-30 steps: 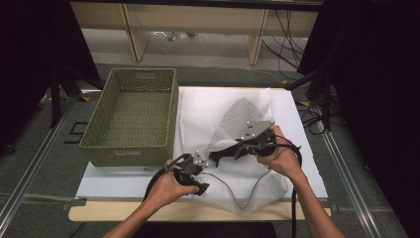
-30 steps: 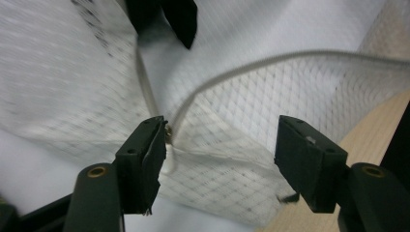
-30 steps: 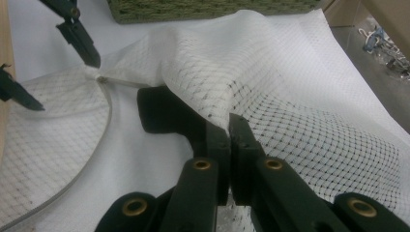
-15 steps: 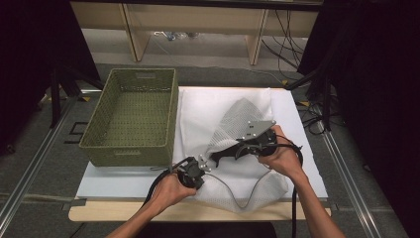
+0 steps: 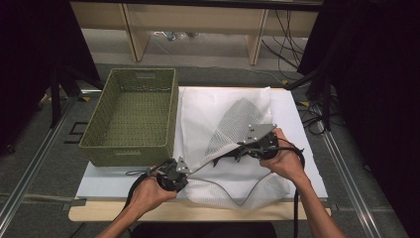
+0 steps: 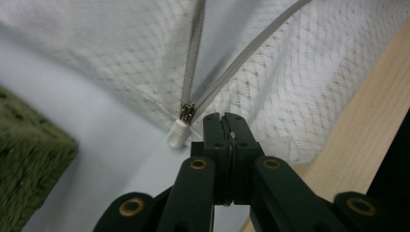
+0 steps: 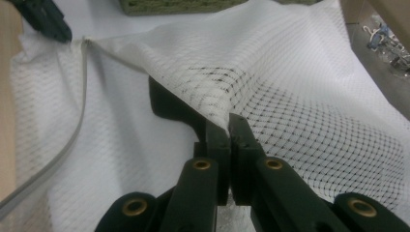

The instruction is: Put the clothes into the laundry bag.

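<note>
A white mesh laundry bag (image 5: pixel 203 111) lies on the white tabletop (image 5: pixel 111 176), its grey zipper (image 6: pixel 193 53) undone. My left gripper (image 5: pixel 186 171) sits at the bag's near left corner, shut on the mesh edge (image 6: pixel 251 111) just beside the zipper slider (image 6: pixel 187 112) and its white pull tab (image 6: pixel 177 135). My right gripper (image 5: pixel 219 159) is shut on the bag's upper mesh layer (image 7: pixel 270 92) and holds it raised like a tent. In the right gripper view the left gripper (image 7: pixel 46 21) is at the top left, with the zipper (image 7: pixel 72 130) running down from it.
A green woven basket (image 5: pixel 126 148) with nothing in it stands left of the bag, close to my left hand. The wooden table edge (image 6: pixel 367 125) runs just behind the left gripper. Cables (image 5: pixel 292 148) trail from both grippers, and shelving with more cables stands beyond the table.
My left hand has shifted slightly left and turned, and the zipper edge between the two grippers is now drawn straighter. The right gripper has hardly moved.
</note>
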Demonstrator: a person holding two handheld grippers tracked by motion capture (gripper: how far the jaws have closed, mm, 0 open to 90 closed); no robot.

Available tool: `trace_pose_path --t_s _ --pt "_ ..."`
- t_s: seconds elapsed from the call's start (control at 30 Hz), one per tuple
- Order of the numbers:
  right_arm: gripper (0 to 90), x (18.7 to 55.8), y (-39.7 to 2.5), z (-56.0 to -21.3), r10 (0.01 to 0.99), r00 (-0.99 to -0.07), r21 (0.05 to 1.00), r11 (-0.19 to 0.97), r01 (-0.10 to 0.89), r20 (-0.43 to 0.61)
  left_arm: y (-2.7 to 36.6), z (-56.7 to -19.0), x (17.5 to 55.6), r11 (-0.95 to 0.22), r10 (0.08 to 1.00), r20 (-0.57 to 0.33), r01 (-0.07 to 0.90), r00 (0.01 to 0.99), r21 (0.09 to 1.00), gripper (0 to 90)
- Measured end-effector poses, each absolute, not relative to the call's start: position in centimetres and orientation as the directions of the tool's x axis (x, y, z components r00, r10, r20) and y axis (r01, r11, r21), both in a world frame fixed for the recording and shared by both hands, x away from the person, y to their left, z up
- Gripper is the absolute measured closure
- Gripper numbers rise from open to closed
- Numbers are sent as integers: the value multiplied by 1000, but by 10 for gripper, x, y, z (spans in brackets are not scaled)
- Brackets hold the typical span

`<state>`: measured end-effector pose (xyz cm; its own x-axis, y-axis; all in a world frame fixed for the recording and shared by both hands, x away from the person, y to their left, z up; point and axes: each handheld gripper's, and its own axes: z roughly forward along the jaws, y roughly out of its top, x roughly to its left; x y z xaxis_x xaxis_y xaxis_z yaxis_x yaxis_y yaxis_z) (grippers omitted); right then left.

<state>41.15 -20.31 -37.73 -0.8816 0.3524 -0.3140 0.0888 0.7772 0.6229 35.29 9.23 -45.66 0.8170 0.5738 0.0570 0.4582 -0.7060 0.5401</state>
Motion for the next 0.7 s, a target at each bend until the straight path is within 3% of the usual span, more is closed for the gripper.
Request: trace_pose_path --t_s 0.37,0.47,0.57,0.7 --pt "898 398 -210 -398 335 -904 585 801 125 -266 101 -460 343 -705 574 60 455 817 544 860" --pt "898 398 -209 -404 330 -908 569 811 134 -257 101 -459 342 -695 574 53 452 817 559 798" --pt "898 397 -207 -411 314 -913 558 821 123 -260 103 -456 341 -664 591 45 455 805 593 630" --pt "898 397 -206 -416 316 -915 547 826 135 -251 106 -452 341 -615 602 -1 465 799 637 533"
